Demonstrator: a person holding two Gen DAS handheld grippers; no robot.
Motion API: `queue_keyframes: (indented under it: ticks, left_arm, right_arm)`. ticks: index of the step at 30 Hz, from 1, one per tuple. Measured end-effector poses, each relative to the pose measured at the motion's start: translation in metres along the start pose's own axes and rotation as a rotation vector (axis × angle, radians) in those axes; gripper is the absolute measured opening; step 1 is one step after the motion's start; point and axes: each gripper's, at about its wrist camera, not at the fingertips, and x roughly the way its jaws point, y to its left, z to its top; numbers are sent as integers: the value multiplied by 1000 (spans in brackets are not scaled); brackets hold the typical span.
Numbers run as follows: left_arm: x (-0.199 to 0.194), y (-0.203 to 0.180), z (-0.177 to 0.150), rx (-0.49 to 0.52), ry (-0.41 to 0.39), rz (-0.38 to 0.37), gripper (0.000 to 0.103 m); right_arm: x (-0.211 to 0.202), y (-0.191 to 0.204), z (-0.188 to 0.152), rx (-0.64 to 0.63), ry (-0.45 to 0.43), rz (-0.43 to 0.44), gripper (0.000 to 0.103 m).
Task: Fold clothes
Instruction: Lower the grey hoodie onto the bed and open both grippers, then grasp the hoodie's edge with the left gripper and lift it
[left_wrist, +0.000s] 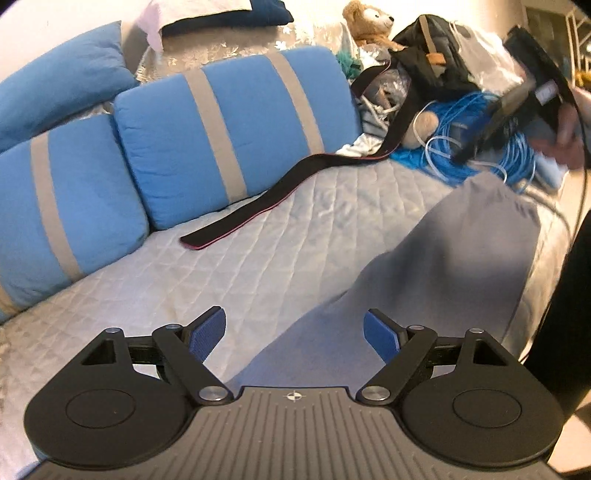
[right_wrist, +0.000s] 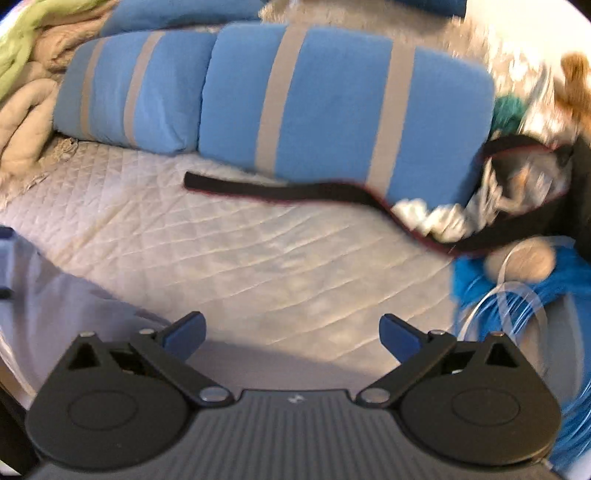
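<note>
A grey garment (left_wrist: 436, 266) lies spread on the quilted bed cover (left_wrist: 229, 266), running from below my left gripper up to the right. My left gripper (left_wrist: 294, 334) hovers open over its near edge, blue pads apart, holding nothing. In the left wrist view the other gripper (left_wrist: 517, 99) shows blurred at the upper right, held by a hand (left_wrist: 570, 136). My right gripper (right_wrist: 291, 338) is open above the bed cover (right_wrist: 258, 251), nothing between its pads. A fold of the grey garment (right_wrist: 55, 295) shows at its lower left.
Two blue cushions with grey stripes (left_wrist: 221, 125) line the back. A long black strap (left_wrist: 266, 201) lies across the cover. A pile with blue cable coils (left_wrist: 472, 140), a black bag (left_wrist: 432, 55) and a teddy bear (left_wrist: 369, 22) sits at the right. Beige blankets (right_wrist: 26, 110) are bunched at the left.
</note>
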Motion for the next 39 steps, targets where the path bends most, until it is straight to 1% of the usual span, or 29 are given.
queue_keyframes:
  ticks: [2,5,7,10,15,19,21,23,25,26,27,28,29,32,34,36,37,38,39]
  left_arm:
    - [7,-1,-1,-12,1,-10,82]
    - [11,6,-6,-36,2,-18,82]
    - [13,13,-8,-63,-4,-33,82]
    - [21,23,-4,-124,-20,-89,82]
    - [52,25,18,-199,-42,-182,82]
    - [95,22,34,-242,-29,-255,82]
    - [118,20,39,-280,-4,-315,82]
    - [143,15,42,-307,54,-400,81]
    - [164,7,42,-318,124,-468,80]
    - [170,3,40,-317,151,-502,74]
    - [173,-2,38,-313,172,-540,45]
    - [171,-8,36,-281,179,-560,31]
    - [167,-16,35,-231,179,-568,21]
    - [142,-48,27,32,127,-573,21]
    - [133,-66,18,154,130,-590,21]
    - [130,-78,8,244,141,-598,24]
    - [129,-81,5,269,140,-600,26]
    - [129,-83,2,283,137,-600,29]
    - [131,-81,2,268,138,-610,34]
  right_arm:
    - [8,28,-6,34,53,1,103]
    - [24,68,-32,50,108,1,103]
    - [34,92,-54,29,105,-26,103]
    - [45,120,-82,-12,70,-80,103]
    - [63,131,-107,23,78,-98,103]
    - [66,129,-117,52,77,-85,103]
    - [67,128,-122,67,76,-79,103]
    - [68,128,-125,75,71,-76,103]
    - [67,129,-126,80,68,-76,103]
    - [67,129,-125,82,67,-74,103]
    - [67,128,-126,84,66,-71,103]
    - [67,127,-126,88,65,-66,103]
    - [67,126,-126,90,63,-62,103]
    - [67,126,-128,90,52,-59,103]
    - [67,126,-128,90,51,-60,103]
    - [67,126,-128,93,52,-60,103]
    - [67,127,-128,93,51,-62,103]
    - [67,127,-128,93,50,-65,103]
    - [67,128,-129,93,48,-68,103]
